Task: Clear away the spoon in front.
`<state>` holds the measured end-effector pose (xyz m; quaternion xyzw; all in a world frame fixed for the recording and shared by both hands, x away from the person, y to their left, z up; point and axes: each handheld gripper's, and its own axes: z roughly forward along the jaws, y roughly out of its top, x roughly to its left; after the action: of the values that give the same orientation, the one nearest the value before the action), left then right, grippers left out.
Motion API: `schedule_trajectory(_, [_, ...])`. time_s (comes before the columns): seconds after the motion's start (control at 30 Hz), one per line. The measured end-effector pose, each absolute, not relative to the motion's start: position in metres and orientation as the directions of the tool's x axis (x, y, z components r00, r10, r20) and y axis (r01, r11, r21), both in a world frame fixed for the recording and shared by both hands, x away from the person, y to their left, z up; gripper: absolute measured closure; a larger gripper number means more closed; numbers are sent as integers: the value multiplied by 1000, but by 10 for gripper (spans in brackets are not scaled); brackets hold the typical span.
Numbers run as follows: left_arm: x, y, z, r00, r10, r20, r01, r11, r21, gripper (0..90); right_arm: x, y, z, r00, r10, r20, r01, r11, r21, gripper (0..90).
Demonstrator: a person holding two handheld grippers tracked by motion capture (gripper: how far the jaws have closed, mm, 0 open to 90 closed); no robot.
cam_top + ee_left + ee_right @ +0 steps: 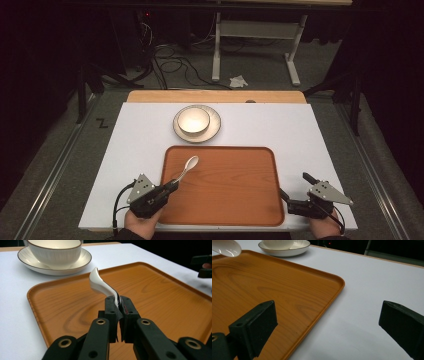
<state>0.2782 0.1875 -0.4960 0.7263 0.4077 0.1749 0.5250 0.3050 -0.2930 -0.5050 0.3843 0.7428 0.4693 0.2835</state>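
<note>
Jaws of the left gripper pinch the white spoon by its handle over the wooden tray, seemingly ready to set it down. The right gripper waits wide open, empty, at the tray's near right corner.

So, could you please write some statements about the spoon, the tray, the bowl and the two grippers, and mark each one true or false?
1. The left gripper is shut on the handle of the white spoon. True.
2. The spoon's scoop end lies inside the bowl. False: it is over the wooden tray, apart from the bowl.
3. The bowl stands on a plate, beyond the tray's far edge. True.
4. The right gripper holds the tray's rim. False: its jaws stand open with nothing between the pads, at the tray's right edge.
5. The bowl stands on the tray. False: it is on the white table.
</note>
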Motion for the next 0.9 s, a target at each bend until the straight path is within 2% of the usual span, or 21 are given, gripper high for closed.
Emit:
schedule_trajectory(0.77, [283, 172, -513, 612, 770, -179, 474, -176, 863, 840, 303, -295, -504, -538, 840, -72, 298, 269, 916, 24])
schedule_trajectory(0.8, [283, 172, -513, 608, 774, -179, 479, -178, 859, 800, 303, -294, -504, -540, 838, -74, 295, 271, 916, 24])
schedule_trajectory(0.9, [279, 173, -509, 586, 796, -155, 456, -165, 875, 591, 303, -294, -503, -539, 839, -70, 298, 268, 916, 24])
